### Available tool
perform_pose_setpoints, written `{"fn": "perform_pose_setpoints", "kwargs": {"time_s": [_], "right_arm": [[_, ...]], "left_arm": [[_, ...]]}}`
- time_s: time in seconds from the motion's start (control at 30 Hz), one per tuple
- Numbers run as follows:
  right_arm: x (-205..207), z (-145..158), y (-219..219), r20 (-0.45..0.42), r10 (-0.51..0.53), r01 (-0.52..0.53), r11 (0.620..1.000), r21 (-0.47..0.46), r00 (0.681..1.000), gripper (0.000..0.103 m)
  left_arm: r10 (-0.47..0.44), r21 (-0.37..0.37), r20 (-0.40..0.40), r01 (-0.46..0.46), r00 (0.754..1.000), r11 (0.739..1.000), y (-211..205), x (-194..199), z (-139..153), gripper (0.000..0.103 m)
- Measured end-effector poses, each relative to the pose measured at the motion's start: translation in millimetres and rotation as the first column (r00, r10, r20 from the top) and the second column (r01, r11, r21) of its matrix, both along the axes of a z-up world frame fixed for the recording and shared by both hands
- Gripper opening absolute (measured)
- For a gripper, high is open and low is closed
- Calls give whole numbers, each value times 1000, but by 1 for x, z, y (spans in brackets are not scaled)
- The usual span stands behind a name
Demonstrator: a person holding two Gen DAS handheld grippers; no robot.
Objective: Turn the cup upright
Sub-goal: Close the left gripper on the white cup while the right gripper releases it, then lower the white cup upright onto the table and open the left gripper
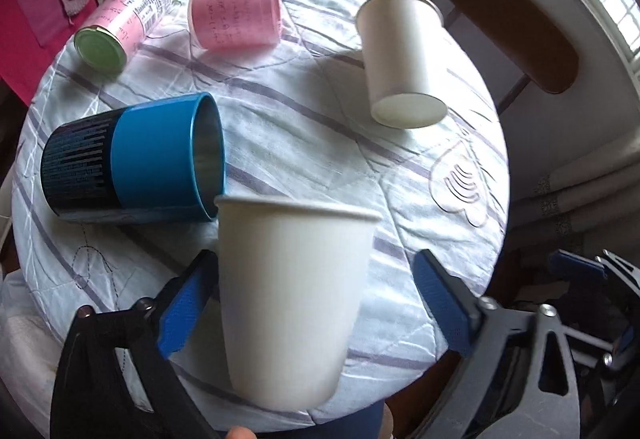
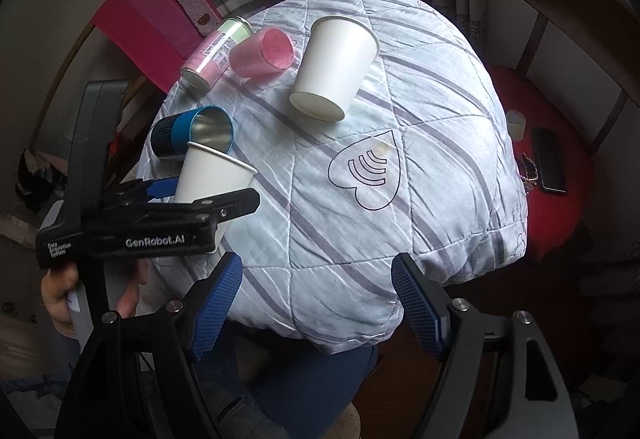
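A white paper cup stands upright, mouth up, at the near edge of the round quilted table, between my left gripper's blue fingers. The left finger touches its side; the right finger stands clear, so the gripper is open. The same cup shows in the right wrist view beside the left gripper. A second white paper cup lies on its side at the far right, also in the right wrist view. My right gripper is open and empty at the table's near edge.
A blue metal cup lies on its side left of the upright cup. A pink plastic cup and a pink-and-green can lie at the far left. A wooden chair stands behind the table. A phone lies on a red seat.
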State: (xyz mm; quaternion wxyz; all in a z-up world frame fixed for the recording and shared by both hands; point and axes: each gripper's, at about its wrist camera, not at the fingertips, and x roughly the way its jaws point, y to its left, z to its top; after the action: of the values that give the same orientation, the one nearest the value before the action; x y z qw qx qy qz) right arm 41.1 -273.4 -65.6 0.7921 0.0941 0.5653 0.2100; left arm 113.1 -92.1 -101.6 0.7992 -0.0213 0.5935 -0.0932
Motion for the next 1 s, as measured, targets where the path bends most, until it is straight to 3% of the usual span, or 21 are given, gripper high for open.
{"fn": "perform_pose_setpoints", "kwargs": {"time_s": [0.07, 0.17, 0.3, 0.4, 0.5, 0.73, 1.0], "right_arm": [[2, -4, -2, -4, 3, -3, 1000, 10, 1000, 78], [4, -9, -2, -8, 10, -10, 1000, 24, 1000, 78], [5, -12, 1, -1, 17, -17, 999, 34, 1000, 78], [4, -14, 7, 17, 16, -16, 1000, 24, 1000, 78], [3, -14, 16, 60, 8, -8, 1000, 3, 998, 78], [0, -6, 54, 247, 18, 15, 991, -131, 969, 78], [2, -10, 68, 255, 19, 20, 989, -148, 967, 78]], "left_arm": [[12, 27, -5, -12, 1000, 1000, 1, 4, 0, 77], [-3, 36, 0, 3, 1000, 999, -2, 3, 0, 70], [-29, 16, 86, 28, 996, 999, -4, -10, 15, 70], [-44, 15, 220, 41, 975, 999, -1, -24, 36, 69], [-40, 24, 305, 34, 952, 999, 7, -33, 48, 69], [-73, 82, 355, 47, 932, 996, 26, -46, 37, 70], [-101, 76, 358, 79, 928, 994, 36, -49, 31, 85]]}}
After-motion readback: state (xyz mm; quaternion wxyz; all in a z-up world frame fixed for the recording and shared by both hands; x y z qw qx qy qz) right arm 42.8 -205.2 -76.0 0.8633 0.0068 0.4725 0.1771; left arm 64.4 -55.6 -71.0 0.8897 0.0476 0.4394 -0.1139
